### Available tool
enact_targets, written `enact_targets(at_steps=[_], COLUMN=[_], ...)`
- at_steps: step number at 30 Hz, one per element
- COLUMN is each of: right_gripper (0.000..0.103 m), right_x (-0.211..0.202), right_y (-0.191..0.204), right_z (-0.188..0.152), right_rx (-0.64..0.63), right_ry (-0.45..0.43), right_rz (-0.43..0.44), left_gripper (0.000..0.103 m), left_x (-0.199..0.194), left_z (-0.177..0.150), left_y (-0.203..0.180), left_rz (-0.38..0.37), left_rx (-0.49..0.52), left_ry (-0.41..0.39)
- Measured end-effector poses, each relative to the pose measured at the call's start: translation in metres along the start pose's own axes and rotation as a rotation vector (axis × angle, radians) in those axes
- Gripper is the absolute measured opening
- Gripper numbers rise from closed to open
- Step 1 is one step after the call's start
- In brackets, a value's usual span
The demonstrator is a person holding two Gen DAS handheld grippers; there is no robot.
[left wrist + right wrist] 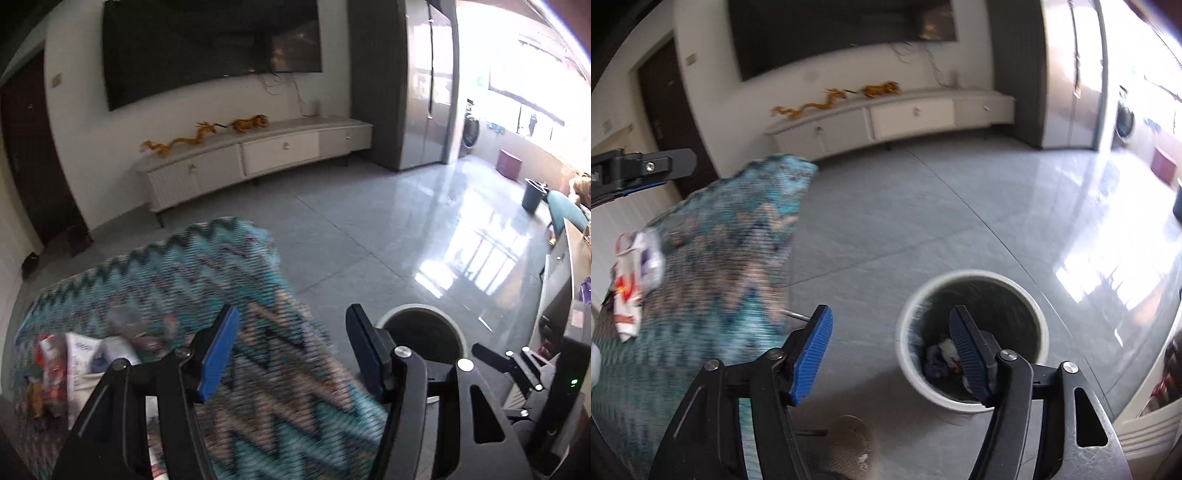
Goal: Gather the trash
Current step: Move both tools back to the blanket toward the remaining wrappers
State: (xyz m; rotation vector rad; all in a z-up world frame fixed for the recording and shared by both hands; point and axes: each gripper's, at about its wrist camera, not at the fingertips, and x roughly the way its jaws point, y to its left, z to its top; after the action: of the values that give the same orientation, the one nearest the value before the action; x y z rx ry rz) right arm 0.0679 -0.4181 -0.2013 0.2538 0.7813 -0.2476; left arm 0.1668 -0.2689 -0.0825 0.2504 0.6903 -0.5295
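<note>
A round grey trash bin [971, 400] stands on the floor beside a table under a teal zigzag cloth [713, 266]; crumpled trash [940, 356] lies inside the bin. My right gripper [890, 354] is open and empty, above the bin's left rim. My left gripper [291, 354] is open and empty over the cloth's right edge, with the bin [421, 312] behind its right finger. Wrappers and paper [70, 369] lie on the cloth at the left; they also show in the right wrist view [635, 273]. The left gripper's finger [653, 166] shows at the far left of the right wrist view.
A long white TV cabinet [258, 155] runs along the far wall under a dark TV [210, 48]. Glossy grey tile floor [369, 229] lies between. A second dark bin [532, 195] and a pink stool [509, 163] stand near the bright window. A slipper [846, 446] lies on the floor.
</note>
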Motion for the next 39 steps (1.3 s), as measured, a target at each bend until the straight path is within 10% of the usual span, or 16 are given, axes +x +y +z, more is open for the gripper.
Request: enact_targets(at_steps=[22,39], right_gripper=[0.07,0.07], right_x=[-0.078,-0.055], right_y=[0.208,0.299], right_z=[-0.01,-0.027], right_rx=[-0.388,-0.576], right_ry=[-0.091,-0.046], right_rz=[0.146,0.205], left_gripper=[0.064,0.065], left_x=[-0.142,-0.142], left_z=[-0.109,-0.17], left_y=[0.181,0.28], left_rz=[0.323,0.405], left_rx=[-0.199,-0.377], left_ry=[-0.035,0.023])
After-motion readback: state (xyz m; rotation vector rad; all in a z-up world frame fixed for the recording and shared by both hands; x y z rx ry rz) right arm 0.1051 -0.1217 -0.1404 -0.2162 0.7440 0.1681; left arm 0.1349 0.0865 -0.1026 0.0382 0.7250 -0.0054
